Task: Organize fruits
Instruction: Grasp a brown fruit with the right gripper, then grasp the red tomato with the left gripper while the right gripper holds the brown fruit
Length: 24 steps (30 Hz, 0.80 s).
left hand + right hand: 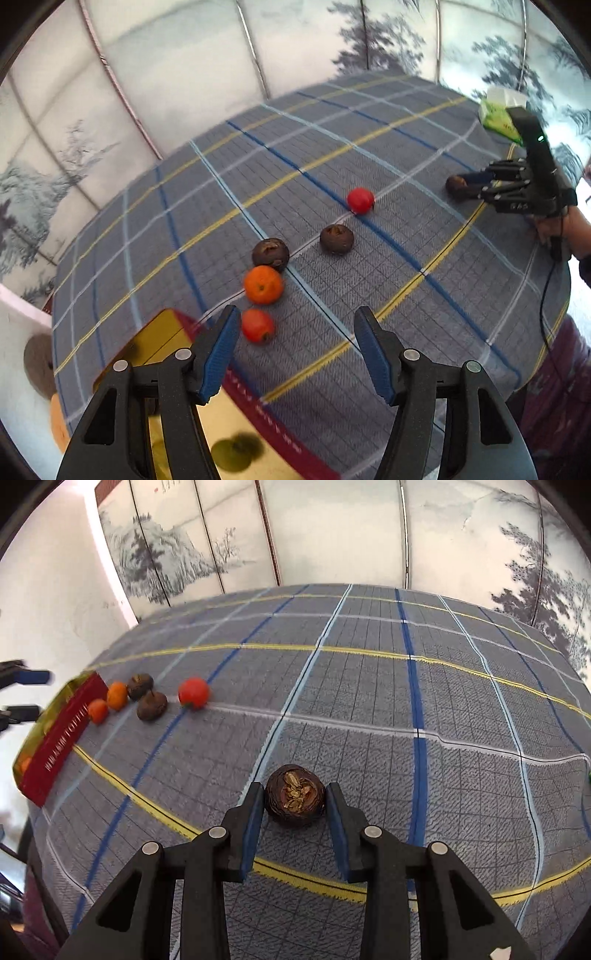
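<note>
Two grippers over a plaid tablecloth [369, 686]: right gripper [295, 805], lower centre of its view, clasping a dark brown fruit [295, 795] between blue pads. Left gripper [297, 334] spread wide, gripping nothing, just behind a small red fruit [258, 325]. Beyond, toward frame centre, an orange [263, 284], two brown fruits [270, 253] [336, 239], a red one [360, 200]; gold-and-red box [162, 332] at lower left.

A: Around the red-and-gold box [55, 734], where is free room?

B: Just beside its far side, five fruits crowd together, the small red one [257, 325] nearest. Well apart from the box, the plaid cloth [369, 701] lies open, except one dark fruit [295, 795] between the right gripper [295, 805] fingers.
</note>
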Available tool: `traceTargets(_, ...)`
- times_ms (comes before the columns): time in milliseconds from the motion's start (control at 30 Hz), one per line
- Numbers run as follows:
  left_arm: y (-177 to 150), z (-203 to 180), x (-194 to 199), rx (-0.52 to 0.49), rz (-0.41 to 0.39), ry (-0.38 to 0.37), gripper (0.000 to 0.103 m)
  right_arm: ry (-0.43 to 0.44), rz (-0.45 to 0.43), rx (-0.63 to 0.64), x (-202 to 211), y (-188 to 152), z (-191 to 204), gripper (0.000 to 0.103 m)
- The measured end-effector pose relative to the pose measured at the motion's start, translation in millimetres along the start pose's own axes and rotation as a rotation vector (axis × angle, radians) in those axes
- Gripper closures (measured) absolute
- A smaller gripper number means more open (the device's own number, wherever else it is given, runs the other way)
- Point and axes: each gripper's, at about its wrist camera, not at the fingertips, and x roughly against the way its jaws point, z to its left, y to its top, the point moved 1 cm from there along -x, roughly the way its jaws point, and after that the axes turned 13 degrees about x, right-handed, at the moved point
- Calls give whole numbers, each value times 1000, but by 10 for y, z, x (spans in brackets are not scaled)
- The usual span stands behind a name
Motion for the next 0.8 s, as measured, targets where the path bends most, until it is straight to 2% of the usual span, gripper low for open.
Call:
traceTargets(100, 88, 108, -271, 1, 64, 9, 49, 35, -8, -11, -9, -3, -22, 71)
traceTargets(167, 106, 193, -435, 17, 107, 16, 61, 53, -18, -2, -5, -3, 3, 71)
traceTargets(233, 109, 289, -605, 45, 155, 27, 62, 67, -20, 8, -7, 5, 26, 71)
traceTargets(400, 77, 347, -840, 54, 189, 78, 62, 90, -30, 13, 7, -8, 38, 71)
traceTargets(467, 71, 344, -922, 64, 206, 76, 62, 95, -25, 17, -7, -2, 53, 71)
traceTargets(533, 57, 347, -938, 94, 198, 51, 62, 98, -18, 19, -22, 0, 61, 71)
traceTargets(567, 46, 341, -934, 106, 190, 47, 66, 100, -16, 17, -28, 1, 60, 71)
traceTargets(600, 37, 340, -932, 117, 187, 51, 70, 101, -15, 15, -33, 1, 55, 71)
traceTargets(700, -23, 320, -867, 191, 162, 67, 71, 100, -4, 11, -61, 1, 48, 71)
traceTargets(800, -125, 238, -659, 298, 86, 80, 71, 100, 5, 10, -82, 0, 40, 71)
